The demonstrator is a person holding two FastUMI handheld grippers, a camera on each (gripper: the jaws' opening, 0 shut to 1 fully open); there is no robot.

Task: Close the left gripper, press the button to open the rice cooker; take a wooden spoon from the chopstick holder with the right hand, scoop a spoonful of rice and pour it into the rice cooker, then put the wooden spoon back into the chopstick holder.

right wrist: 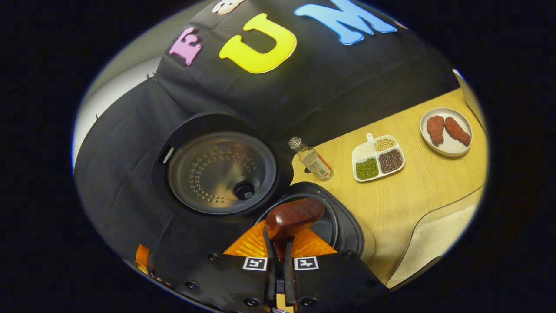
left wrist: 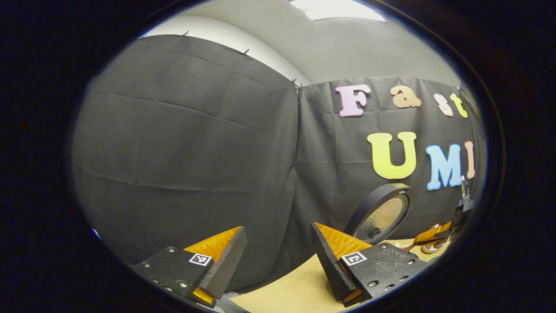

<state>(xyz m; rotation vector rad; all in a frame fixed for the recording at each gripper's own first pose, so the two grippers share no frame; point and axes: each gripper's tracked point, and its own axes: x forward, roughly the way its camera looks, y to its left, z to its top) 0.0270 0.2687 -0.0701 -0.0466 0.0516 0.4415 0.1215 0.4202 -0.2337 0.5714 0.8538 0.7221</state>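
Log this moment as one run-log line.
lid: open | right claw: shut on wooden spoon, bowl over cooker pot | left claw: open, holding nothing

We're in a staged recording booth dressed up as a kitchen corner: black cloth is pinned up as the walls, with a plain grey room wall and a ceiling light showing above it. On the light wooden worktop sits the kitchen set: an open rice cooker, a small glass bottle, a divided dish of beans and a white plate with two brown pieces of food.
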